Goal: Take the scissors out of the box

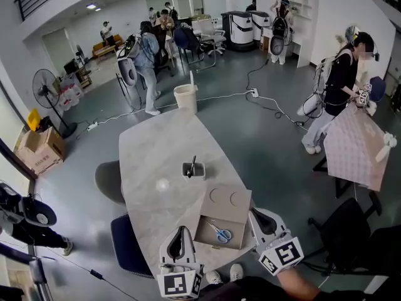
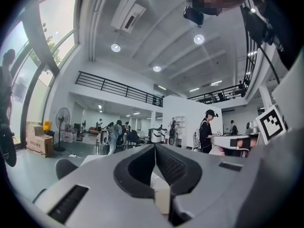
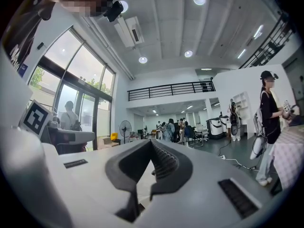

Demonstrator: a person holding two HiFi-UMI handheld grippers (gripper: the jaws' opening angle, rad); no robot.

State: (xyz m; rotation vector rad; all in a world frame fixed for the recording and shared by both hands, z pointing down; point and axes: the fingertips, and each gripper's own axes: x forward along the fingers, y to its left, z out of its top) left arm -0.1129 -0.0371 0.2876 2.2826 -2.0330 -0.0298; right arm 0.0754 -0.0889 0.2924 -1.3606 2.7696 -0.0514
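Note:
An open cardboard box [image 1: 216, 237] sits at the near end of the grey table [image 1: 156, 149], its lid [image 1: 227, 204] folded back. Blue-handled scissors [image 1: 220, 232] lie flat inside it. My left gripper [image 1: 182, 231] hovers just left of the box, level, jaws shut on nothing. My right gripper [image 1: 256, 214] is at the box's right edge, beside the lid, also shut and empty. In the left gripper view the left gripper [image 2: 155, 146] has its pads meeting at the tip. In the right gripper view the right gripper [image 3: 152, 141] shows the same. Neither gripper view shows the scissors.
A small grey pen holder [image 1: 193, 170] with a pen stands on the table beyond the box. A dark chair [image 1: 125, 243] is tucked at the table's left near side. A white bin [image 1: 185, 97] stands past the far end. People stand around the room.

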